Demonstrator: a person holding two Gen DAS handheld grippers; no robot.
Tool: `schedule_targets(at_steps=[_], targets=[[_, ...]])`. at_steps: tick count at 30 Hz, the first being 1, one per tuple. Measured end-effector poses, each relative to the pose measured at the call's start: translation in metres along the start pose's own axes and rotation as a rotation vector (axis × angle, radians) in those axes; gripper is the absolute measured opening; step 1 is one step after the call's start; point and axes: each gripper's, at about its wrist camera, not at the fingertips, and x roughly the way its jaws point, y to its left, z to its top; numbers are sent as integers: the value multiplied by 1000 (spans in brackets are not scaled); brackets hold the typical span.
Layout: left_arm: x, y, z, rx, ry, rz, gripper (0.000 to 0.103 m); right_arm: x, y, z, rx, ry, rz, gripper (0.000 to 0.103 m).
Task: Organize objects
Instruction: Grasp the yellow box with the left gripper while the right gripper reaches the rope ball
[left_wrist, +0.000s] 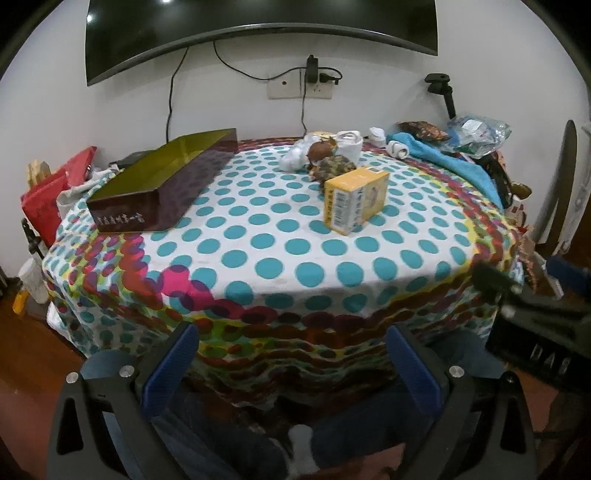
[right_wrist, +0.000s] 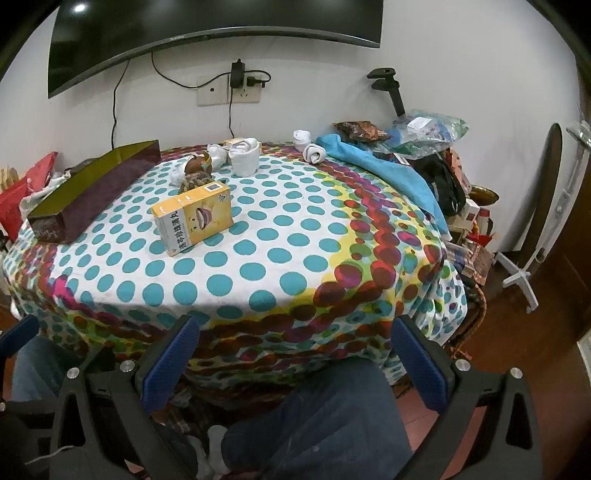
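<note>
A yellow medicine box (left_wrist: 356, 199) (right_wrist: 194, 218) stands on the polka-dot tablecloth (left_wrist: 280, 258) (right_wrist: 280, 258) near the middle. A long dark open box with a gold inside (left_wrist: 166, 181) (right_wrist: 92, 184) lies at the left. Behind the yellow box lie brown toys (left_wrist: 328, 158) (right_wrist: 197, 171) and rolled white socks (left_wrist: 349, 146) (right_wrist: 245, 157). My left gripper (left_wrist: 291, 365) is open and empty, below the table's front edge. My right gripper (right_wrist: 295, 358) is open and empty, also below the front edge; it also shows at the right of the left wrist view (left_wrist: 535, 306).
A blue cloth (left_wrist: 443, 158) (right_wrist: 388, 166), snack bags and plastic bags (right_wrist: 424, 129) crowd the table's back right. Red bags (left_wrist: 55, 192) stand at the left. A TV, a socket and cables are on the wall behind. A white stand (right_wrist: 524, 273) is on the floor at right.
</note>
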Motion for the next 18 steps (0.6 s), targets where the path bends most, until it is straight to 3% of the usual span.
schedule_targets(at_steps=[2, 10, 13, 18], targets=[[0, 1, 0, 20, -30, 9, 103, 4, 2, 4, -3, -6, -4, 103], [9, 10, 14, 79, -160, -84, 103, 29, 4, 19, -52, -19, 12, 103], [19, 6, 29, 105, -199, -64, 103, 46, -5, 24, -15, 10, 41, 103], [47, -8, 49, 115, -168, -95, 101, 71, -22, 33, 51, 43, 36, 103]])
